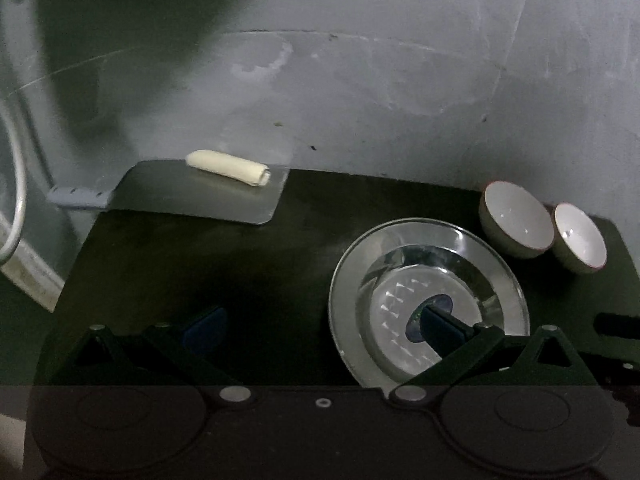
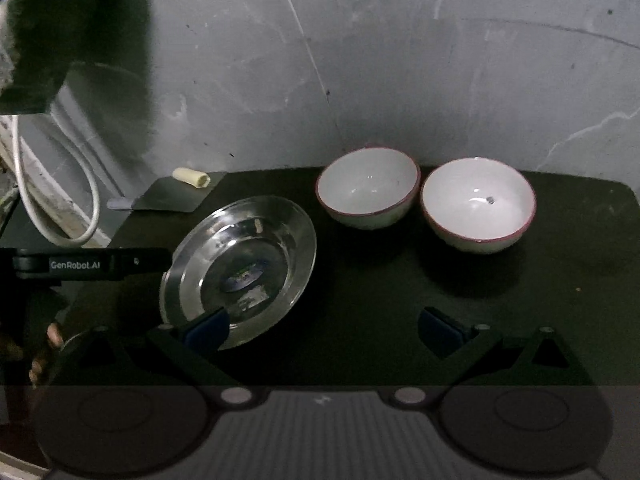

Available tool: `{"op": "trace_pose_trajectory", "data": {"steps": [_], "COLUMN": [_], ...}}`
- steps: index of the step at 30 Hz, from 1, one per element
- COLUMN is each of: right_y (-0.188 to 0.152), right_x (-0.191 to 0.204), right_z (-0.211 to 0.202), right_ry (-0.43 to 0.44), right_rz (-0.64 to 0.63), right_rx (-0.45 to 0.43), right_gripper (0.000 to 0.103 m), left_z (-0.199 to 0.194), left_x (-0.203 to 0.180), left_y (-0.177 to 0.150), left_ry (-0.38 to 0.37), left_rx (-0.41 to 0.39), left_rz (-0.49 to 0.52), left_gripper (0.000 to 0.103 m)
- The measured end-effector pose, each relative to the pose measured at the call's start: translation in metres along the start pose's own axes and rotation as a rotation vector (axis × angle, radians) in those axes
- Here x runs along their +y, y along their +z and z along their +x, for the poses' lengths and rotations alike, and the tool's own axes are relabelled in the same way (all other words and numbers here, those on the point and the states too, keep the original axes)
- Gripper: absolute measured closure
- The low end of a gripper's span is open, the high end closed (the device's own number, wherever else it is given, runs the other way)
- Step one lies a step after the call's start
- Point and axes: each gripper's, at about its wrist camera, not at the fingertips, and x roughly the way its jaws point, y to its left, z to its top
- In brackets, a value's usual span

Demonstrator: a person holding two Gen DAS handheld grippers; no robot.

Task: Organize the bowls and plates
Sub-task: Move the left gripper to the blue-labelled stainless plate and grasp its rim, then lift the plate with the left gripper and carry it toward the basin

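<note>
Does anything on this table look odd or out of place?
Yes. A pale roll lies on a flat metal sheet by the wall, unlike the dishes. The steel plate looks tilted in the right view. The two bowls sit upright.

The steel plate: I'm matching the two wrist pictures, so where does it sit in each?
Left wrist: steel plate lies lower right, partly behind one finger of the left hand-held gripper.
Right wrist: it lies left of centre.
Shared landmark: the two white bowls, right of the plate in both.
</note>
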Motion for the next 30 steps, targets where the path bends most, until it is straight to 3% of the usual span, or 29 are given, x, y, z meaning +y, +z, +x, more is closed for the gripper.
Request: {"op": "trace_pose_trajectory", "data": {"steps": [4, 6, 11, 16, 22, 30], "right_y": [0.001, 0.001, 0.007, 0.011, 0.015, 0.016], "right_x": [0.004, 0.005, 0.008, 0.01, 0.012, 0.009], "right_z": [0.011, 0.015, 0.026, 0.033, 0.04, 0.041], "right_ry": [-0.019, -0.023, -0.03, -0.036, -0.026, -0.022], "right_rz": [-0.012, -0.016, -0.027, -0.041, -0.046, -0.033], "right_rx": [0.017, 0.024, 0.043, 0.04, 0.035, 0.034], "right_gripper": [0.002, 0.009, 0.017, 0.017, 0.019, 0.036], "left_z": [0.008, 0.013, 0.023, 0.029, 0.032, 0.032], "left_x": [-0.005, -0.006, -0.004, -0.004, -0.008, -0.012], "left_y": [0.003, 0.004, 0.008, 0.008, 0.008, 0.007], "left_ry": [0.016, 0.04, 0.076, 0.065, 0.036, -0.002], "left_rx": [0.017, 0.022, 0.033, 0.051, 0.072, 0.092], "left_rz": [0.048, 0.05, 0.006, -0.006, -0.014, -0.026], "left_gripper": [0.001, 0.001, 0.001, 0.002, 0.011, 0.027]}}
